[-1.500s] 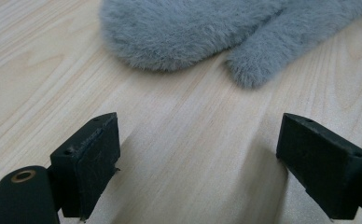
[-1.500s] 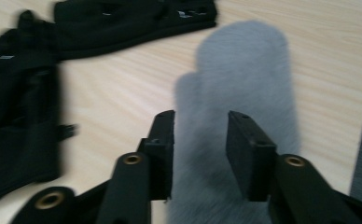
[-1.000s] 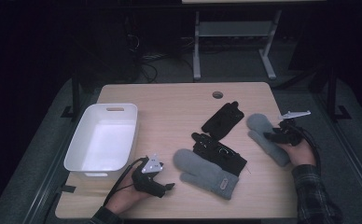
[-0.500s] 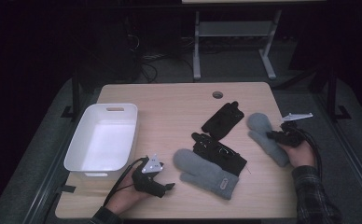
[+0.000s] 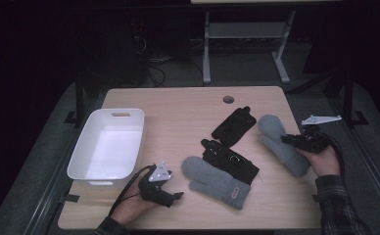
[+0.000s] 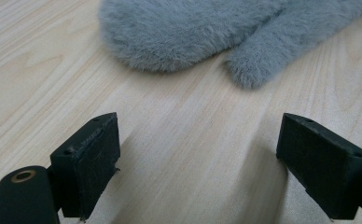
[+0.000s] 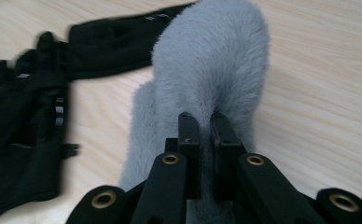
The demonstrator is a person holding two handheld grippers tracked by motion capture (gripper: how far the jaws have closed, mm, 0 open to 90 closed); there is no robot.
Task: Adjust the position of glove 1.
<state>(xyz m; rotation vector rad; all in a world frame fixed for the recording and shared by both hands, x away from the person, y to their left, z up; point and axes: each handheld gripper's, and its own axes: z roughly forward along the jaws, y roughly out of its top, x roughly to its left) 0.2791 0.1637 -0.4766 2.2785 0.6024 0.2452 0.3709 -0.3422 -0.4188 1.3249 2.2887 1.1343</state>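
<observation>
A grey fuzzy mitten (image 5: pixel 275 129) lies at the table's right side. My right gripper (image 5: pixel 287 139) has just been closing on it, and in the right gripper view its jaws (image 7: pixel 206 122) pinch the mitten's fur (image 7: pixel 212 60) with hardly a gap. A second grey mitten (image 5: pixel 212 178) lies near the front centre. My left gripper (image 5: pixel 178 196) rests on the wood just left of it, open. The left gripper view has bare table between the jaws (image 6: pixel 198 154) and that mitten (image 6: pixel 184 32) lying ahead of them.
Two black gloves lie between the mittens, one farther back (image 5: pixel 233 126) and one nearer (image 5: pixel 229 159); the nearer one (image 7: pixel 25 126) is left of my right jaws. A white bin (image 5: pixel 141 139) stands at the left. A cable hole (image 5: pixel 228 99) is in the tabletop.
My right gripper's jaws have closed on the right-hand grey mitten and that hand has risen slightly with it. The left hand has stayed put.
</observation>
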